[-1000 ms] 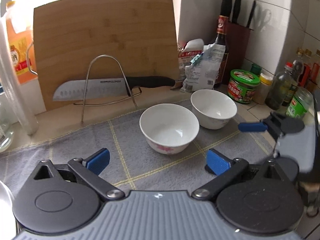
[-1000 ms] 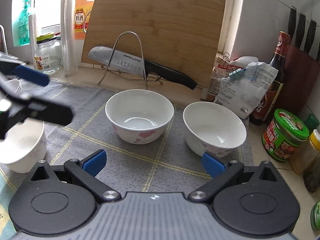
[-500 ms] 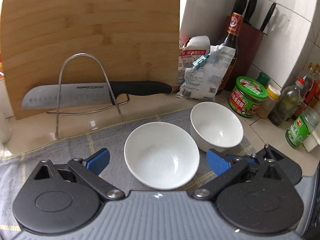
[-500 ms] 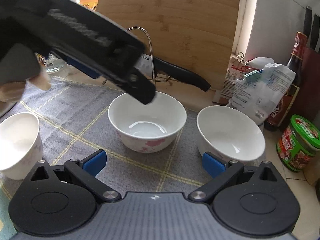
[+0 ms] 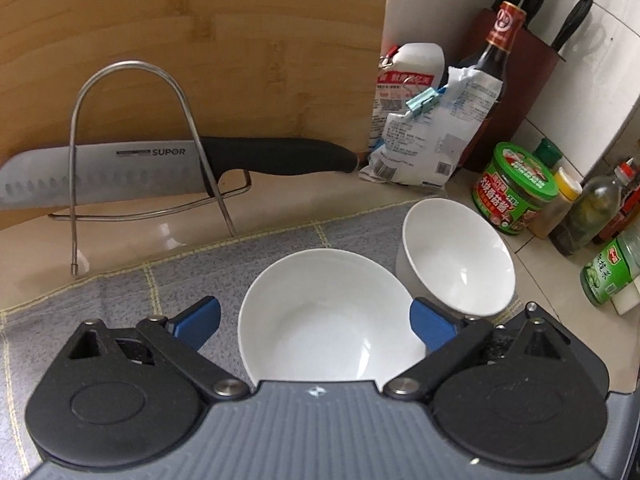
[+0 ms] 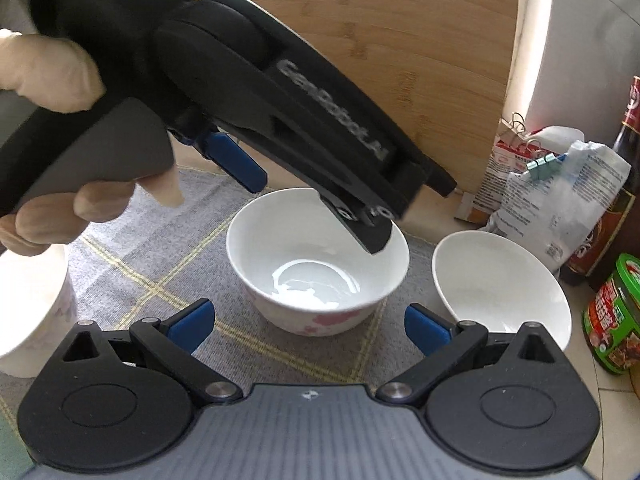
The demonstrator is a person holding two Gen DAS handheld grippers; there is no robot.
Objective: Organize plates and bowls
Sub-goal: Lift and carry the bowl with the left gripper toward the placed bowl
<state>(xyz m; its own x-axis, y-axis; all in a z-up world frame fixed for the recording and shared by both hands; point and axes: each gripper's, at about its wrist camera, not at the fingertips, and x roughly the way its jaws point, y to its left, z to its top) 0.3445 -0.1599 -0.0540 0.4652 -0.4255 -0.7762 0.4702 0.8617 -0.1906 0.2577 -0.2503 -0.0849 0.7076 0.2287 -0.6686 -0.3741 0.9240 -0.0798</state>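
Left gripper (image 5: 315, 322) being closed around the middle bowl (image 5: 328, 316)

Left wrist: jaws are being held apart, not yet pressing; the second bowl (image 5: 460, 256) is sitting near the mat's (image 5: 120, 300) right edge. Right wrist: the right gripper (image 6: 308, 328) is being held open before the same bowl.

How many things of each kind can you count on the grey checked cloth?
White ceramic bowls: 2, the pink-flowered bowl and the plain bowl.
White ceramic cup: 1.
Total: 3.
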